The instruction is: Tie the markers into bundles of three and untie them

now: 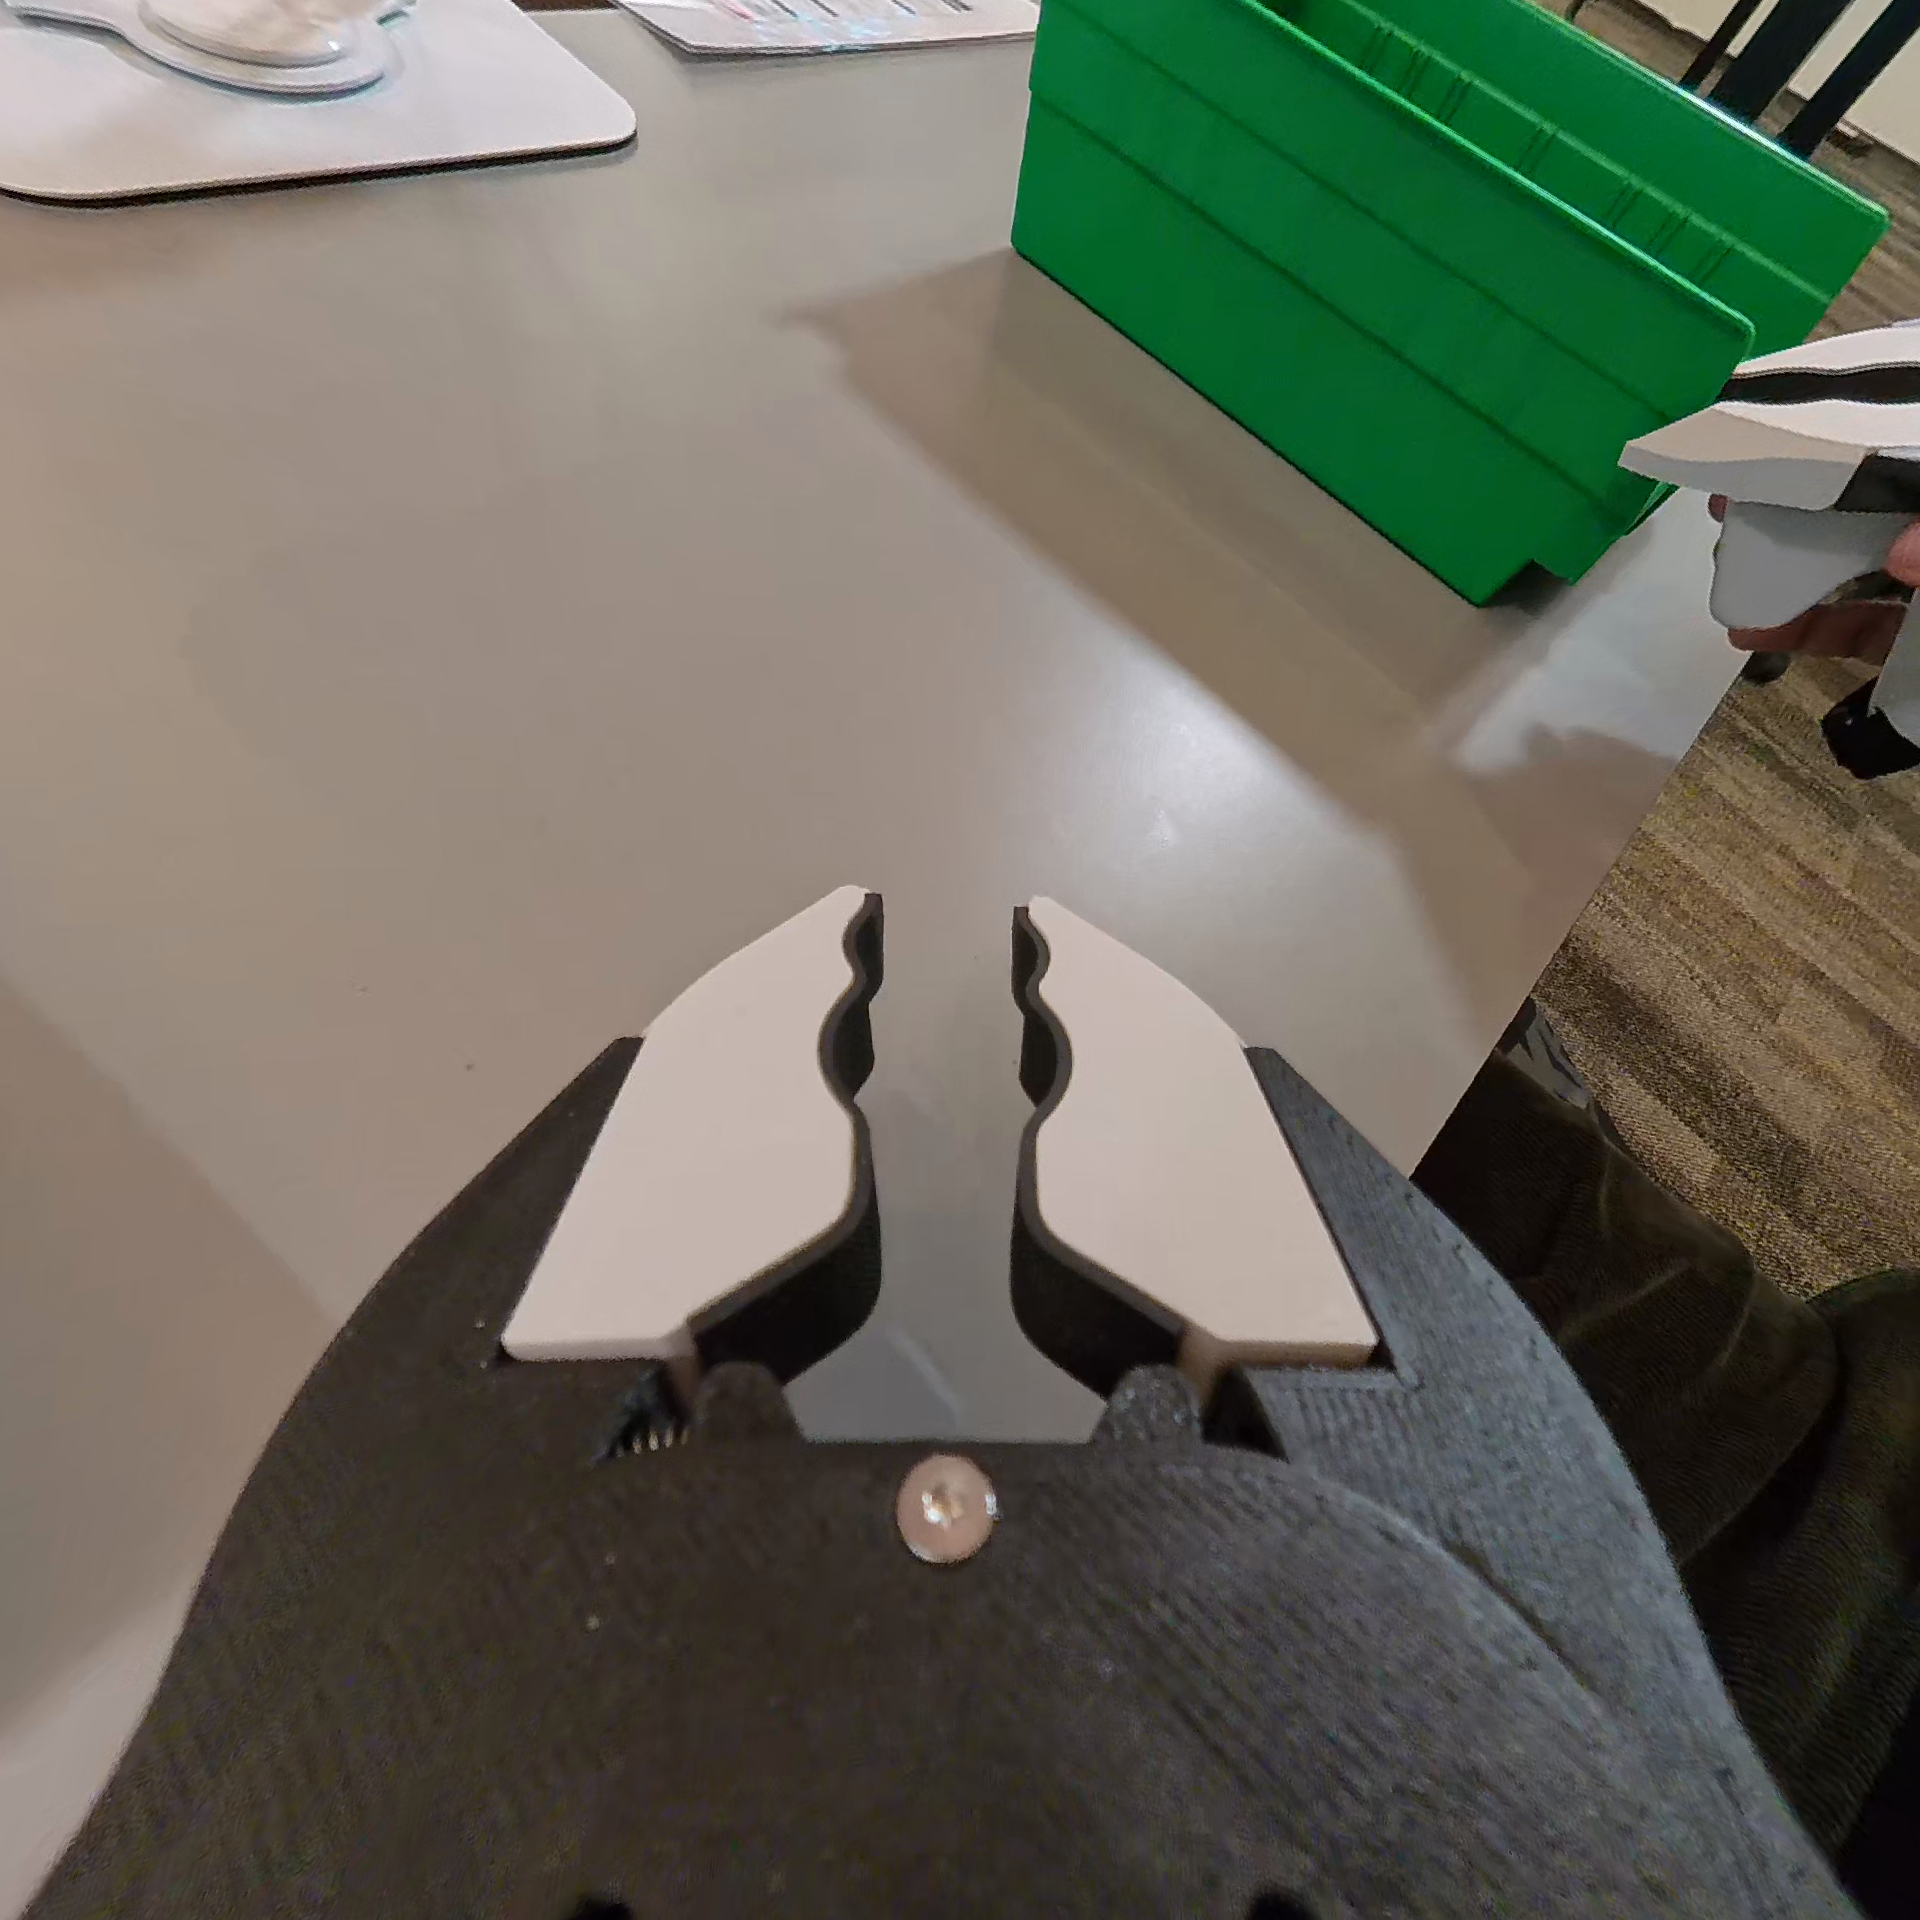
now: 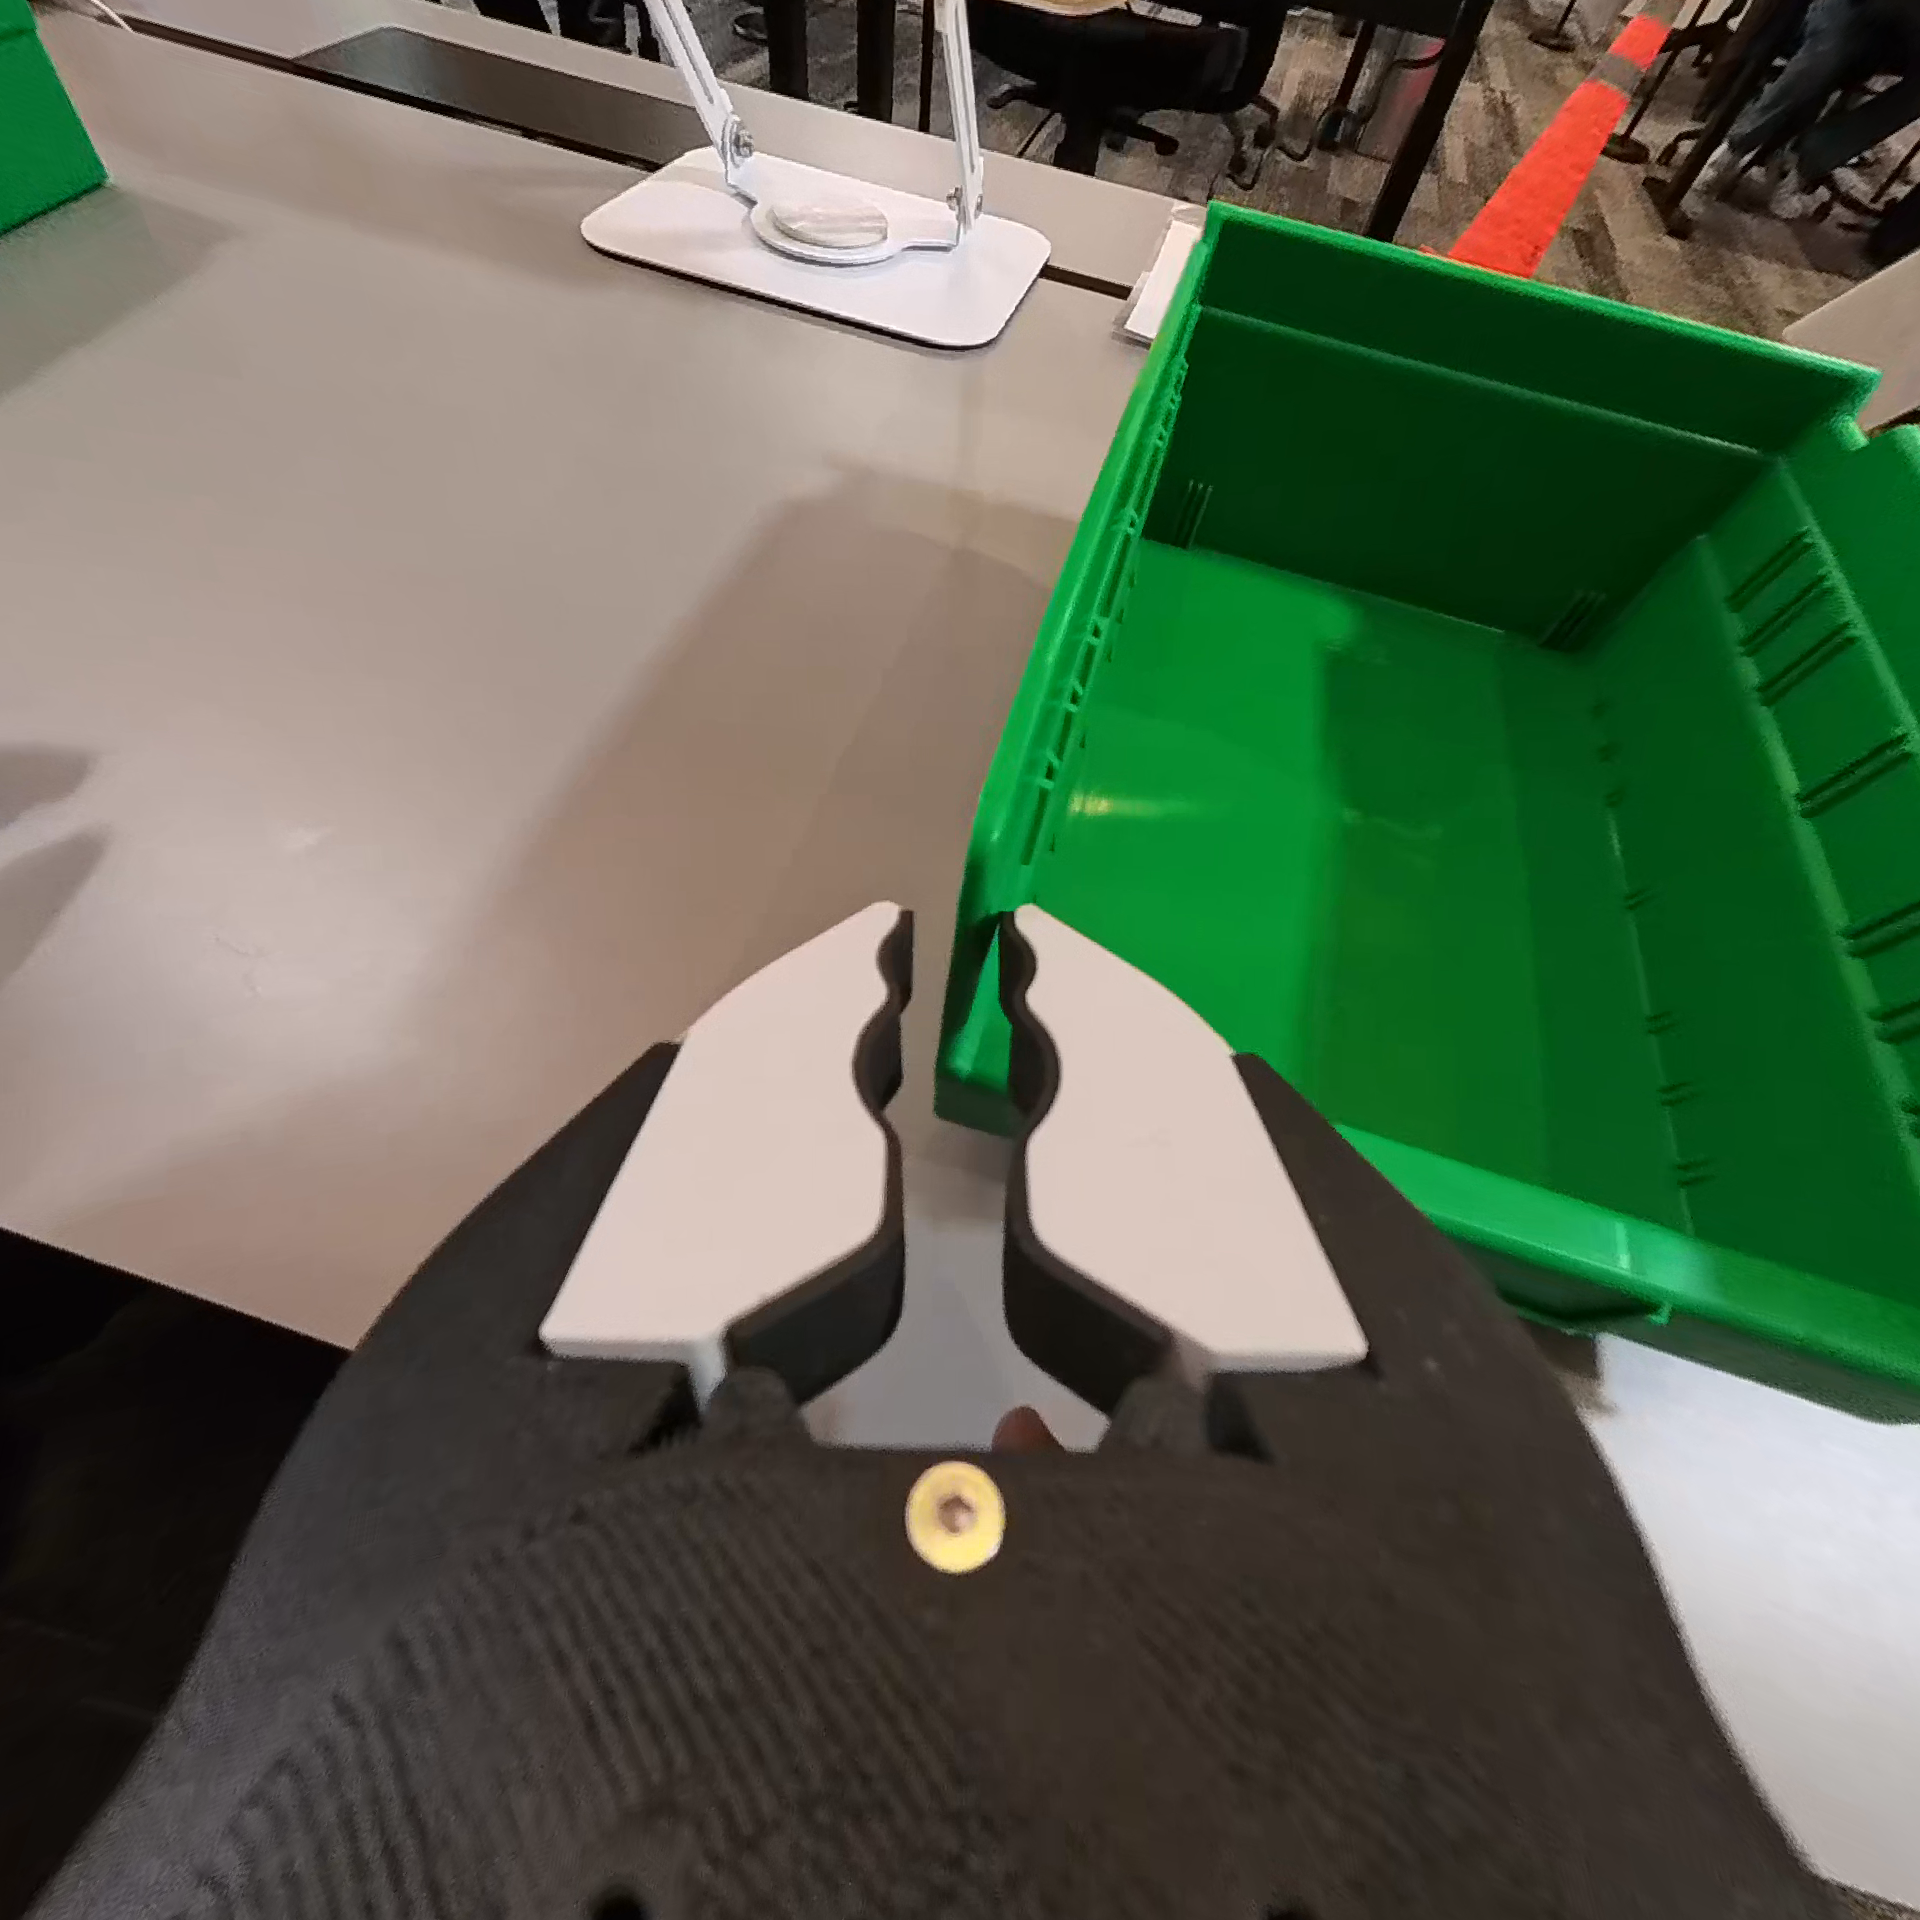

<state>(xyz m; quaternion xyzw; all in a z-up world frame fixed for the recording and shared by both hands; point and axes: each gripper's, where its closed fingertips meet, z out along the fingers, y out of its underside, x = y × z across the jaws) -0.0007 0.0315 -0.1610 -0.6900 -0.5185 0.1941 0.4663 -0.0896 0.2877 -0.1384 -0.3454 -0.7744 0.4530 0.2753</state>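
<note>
My left gripper [image 1: 948,909] is open and empty, hovering over the bare grey table [image 1: 520,623]. A green plastic bin [image 1: 1351,270] stands ahead to its right. In the right wrist view my right gripper [image 2: 956,920] is open with a narrow gap and holds nothing. It sits above the near left corner of the green bin [image 2: 1403,831], whose inside shows nothing in it. The bin's left wall edge lines up with the gap between the fingers. The right gripper also shows at the right edge of the left wrist view [image 1: 1766,436], held by a hand.
A white lamp base [image 2: 831,249] with two white arms stands at the back of the table; it also shows in the left wrist view [image 1: 312,94]. Another green bin corner [image 2: 42,114] is far left. Carpet floor [image 1: 1714,987] lies beyond the table's right edge. Chairs and an orange cone [image 2: 1548,156] are behind. Left tips to right tips: about 30 cm.
</note>
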